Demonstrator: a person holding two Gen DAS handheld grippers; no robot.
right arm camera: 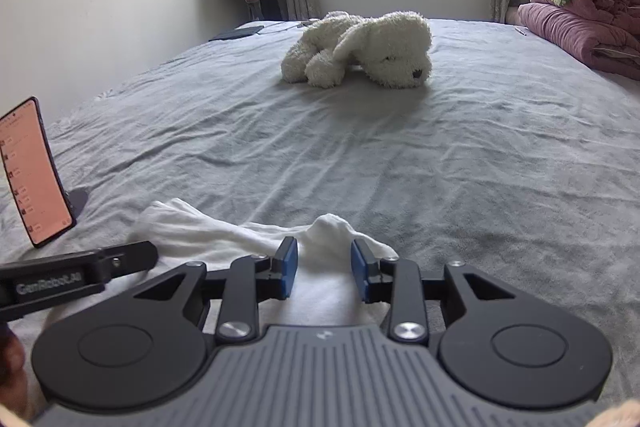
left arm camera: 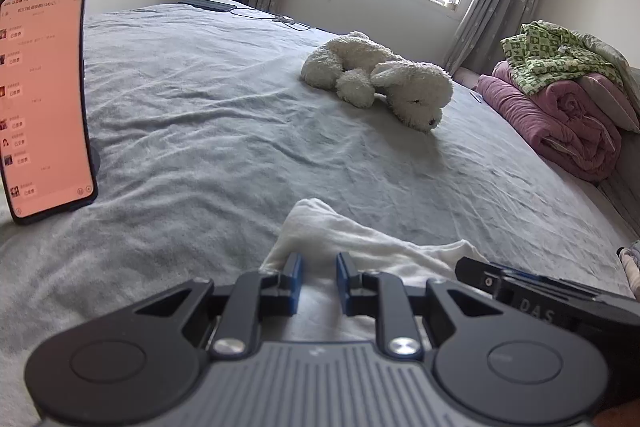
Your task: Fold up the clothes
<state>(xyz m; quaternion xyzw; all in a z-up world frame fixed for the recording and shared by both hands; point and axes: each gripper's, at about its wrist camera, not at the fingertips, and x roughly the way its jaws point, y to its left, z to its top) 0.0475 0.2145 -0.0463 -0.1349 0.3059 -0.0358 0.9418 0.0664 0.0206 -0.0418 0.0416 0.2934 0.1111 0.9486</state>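
Two grippers — my left gripper (left arm camera: 319, 277) and right gripper (right arm camera: 324, 273) — each pinch a bunched corner of the white garment (right arm camera: 208, 233), lying crumpled on the grey bed (right arm camera: 440, 167); folding looks barely begun.

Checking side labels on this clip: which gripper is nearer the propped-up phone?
Left. The left gripper sits on the white garment just right of the phone; the right gripper is farther right along it.

Phone (left arm camera: 44, 99) screen text too small; white garment's (left arm camera: 360, 239) near part hidden.
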